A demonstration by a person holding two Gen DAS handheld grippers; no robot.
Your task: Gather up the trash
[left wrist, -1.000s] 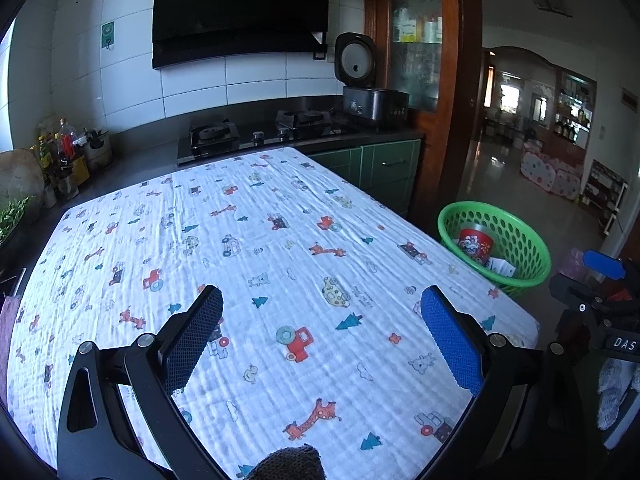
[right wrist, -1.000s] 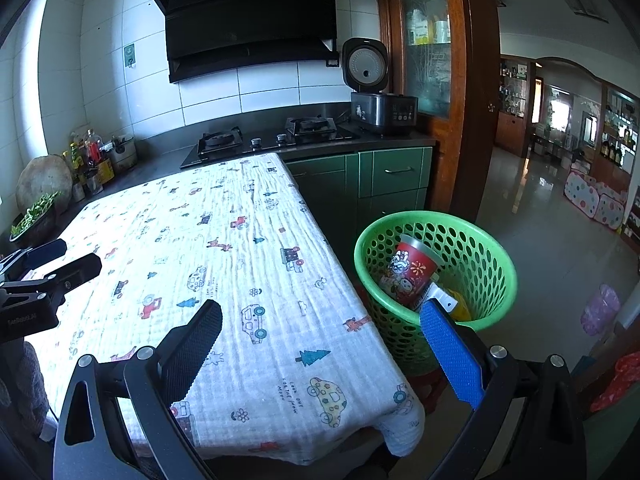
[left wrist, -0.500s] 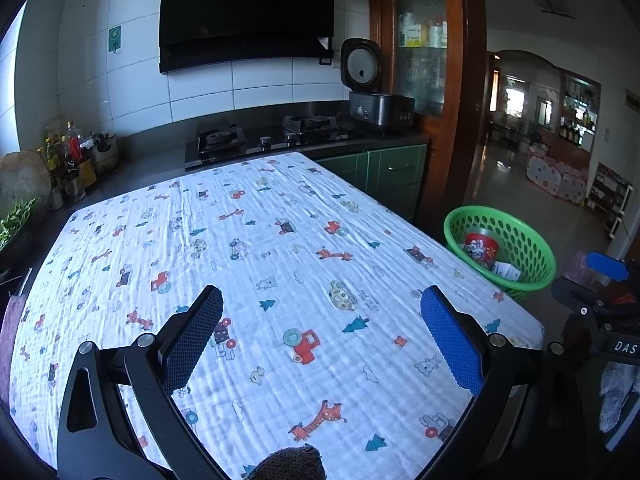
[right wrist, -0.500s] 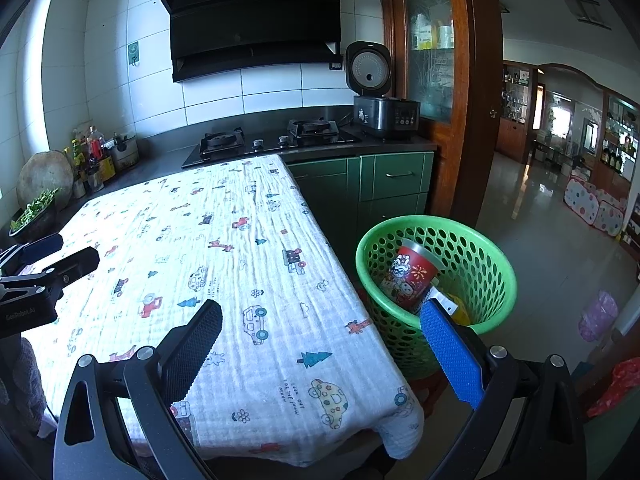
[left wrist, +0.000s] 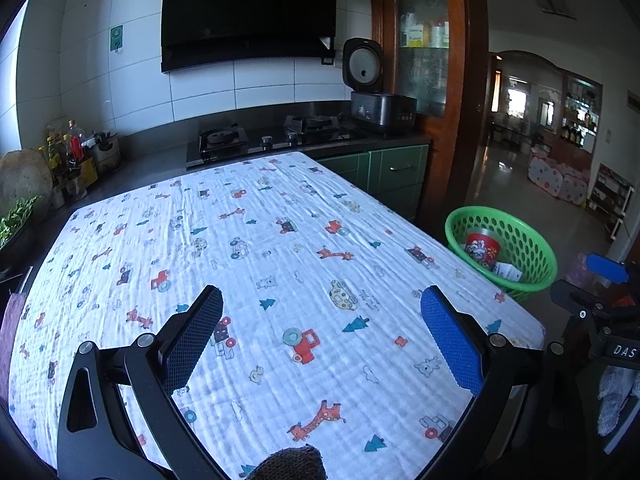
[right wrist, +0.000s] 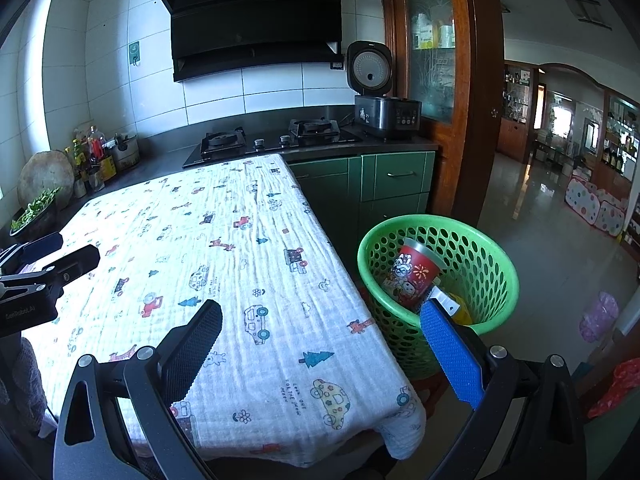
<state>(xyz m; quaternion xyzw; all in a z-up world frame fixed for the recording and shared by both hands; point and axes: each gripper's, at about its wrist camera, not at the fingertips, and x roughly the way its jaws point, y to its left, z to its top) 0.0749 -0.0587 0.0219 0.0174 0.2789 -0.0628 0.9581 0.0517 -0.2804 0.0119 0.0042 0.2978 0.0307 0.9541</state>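
A green perforated basket [right wrist: 492, 252] stands on the floor off the table's right edge, also visible in the left wrist view as the basket [left wrist: 532, 252]. Inside lie a red printed paper cup [right wrist: 412, 276], a white packet and something yellow. The same cup [left wrist: 482, 248] shows in the left wrist view. My left gripper [left wrist: 320, 312] hangs open over the patterned tablecloth [left wrist: 260, 264], nothing between its fingers. My right gripper [right wrist: 320, 328] is open above the table's near right corner, with the blue finger [right wrist: 452, 352] in front of the basket.
A gas hob [right wrist: 272, 142] and an open rice cooker [right wrist: 380, 96] sit on the dark counter behind the table. Bottles and jars [right wrist: 96, 156] crowd the left counter. Green cabinets [right wrist: 384, 184] and a wooden door frame [right wrist: 476, 100] flank the basket. Tiled floor runs right.
Both grippers have drawn back and risen slightly, so the table and basket look a little farther away. Both stay open. Nothing on the table or in the basket has moved.
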